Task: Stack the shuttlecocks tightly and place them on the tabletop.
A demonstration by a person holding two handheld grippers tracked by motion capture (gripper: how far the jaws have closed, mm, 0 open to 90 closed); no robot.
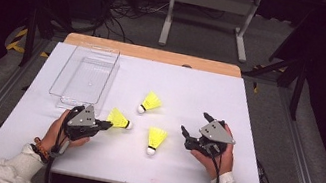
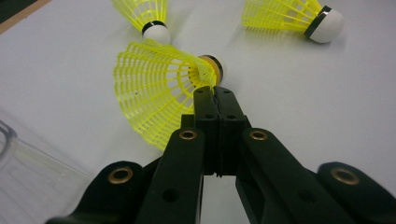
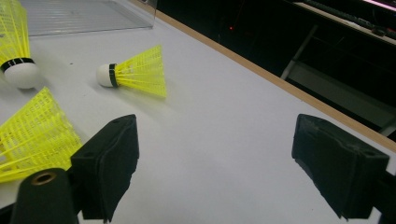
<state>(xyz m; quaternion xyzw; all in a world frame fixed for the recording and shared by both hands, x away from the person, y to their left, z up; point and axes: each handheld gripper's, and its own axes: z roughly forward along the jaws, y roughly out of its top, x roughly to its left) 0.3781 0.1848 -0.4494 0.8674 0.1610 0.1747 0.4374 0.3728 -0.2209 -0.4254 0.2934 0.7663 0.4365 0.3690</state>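
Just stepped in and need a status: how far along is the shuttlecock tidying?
Done: nothing, the clear tray is empty. In hand: the left gripper is shut on the skirt of the nearest shuttlecock. Left: the far shuttlecock, the middle shuttlecock; the right gripper is open, idle.

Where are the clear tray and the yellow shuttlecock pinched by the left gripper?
clear tray (image 1: 86, 75), high view, on its bare floor.
pinched shuttlecock (image 2: 154, 84), left gripper view, on its yellow skirt.
left gripper (image 2: 215, 93), left gripper view, at its jaw tips.

Your right gripper (image 3: 233, 170) has its jaws spread wide over bare tabletop (image 3: 224, 116); three yellow shuttlecocks lie left (one (image 3: 133, 72) farther off), a clear tray (image 3: 88, 16) beyond.
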